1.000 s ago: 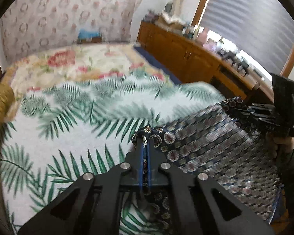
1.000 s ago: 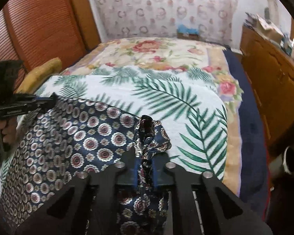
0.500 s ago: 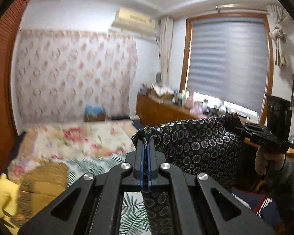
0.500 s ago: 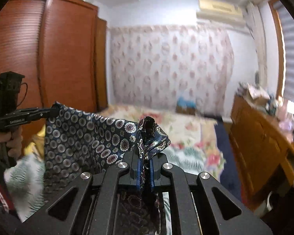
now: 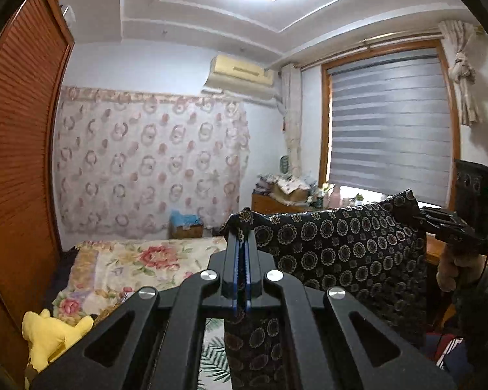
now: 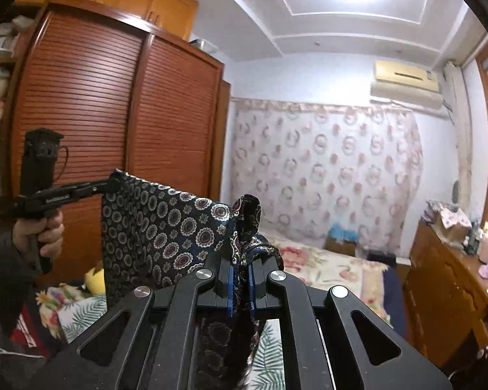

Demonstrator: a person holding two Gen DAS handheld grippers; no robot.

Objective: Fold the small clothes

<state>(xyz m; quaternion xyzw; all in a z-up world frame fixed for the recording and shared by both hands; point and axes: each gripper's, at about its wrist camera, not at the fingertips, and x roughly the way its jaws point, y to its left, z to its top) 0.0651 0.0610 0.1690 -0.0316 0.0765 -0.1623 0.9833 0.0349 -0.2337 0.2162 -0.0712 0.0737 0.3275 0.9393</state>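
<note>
Both grippers up in the air, pointing roughly level across the bedroom. Dark navy patterned garment point(image 5: 341, 247) (medallion print) stretched between them, hanging down above the bed point(image 5: 136, 260).

Left gripper point(image 5: 242, 243): jaws clenched on one top corner of the cloth, fabric pokes out just past the blue pads. Rest of the cloth drops below the fingers.

Right gripper point(image 6: 240, 260): jaws clamped on the other top corner, bunched fold sticking up between the pads.

Each cam sees the other gripper at the frame edge, w/ a hand point(image 6: 42, 230) on its grip & the cloth's top edge running corner to corner, slightly sagging.

Bkgd: louvered wooden wardrobe point(image 6: 114, 113), floral curtain point(image 5: 146, 162), wall AC unit point(image 5: 240, 74), window blind point(image 5: 390, 123), wooden dresser point(image 6: 445, 286) w/ clutter, yellow plush toy point(image 5: 52, 328) at bed edge. Palm-leaf sheet point(image 6: 270, 357) visible under the fingers.
</note>
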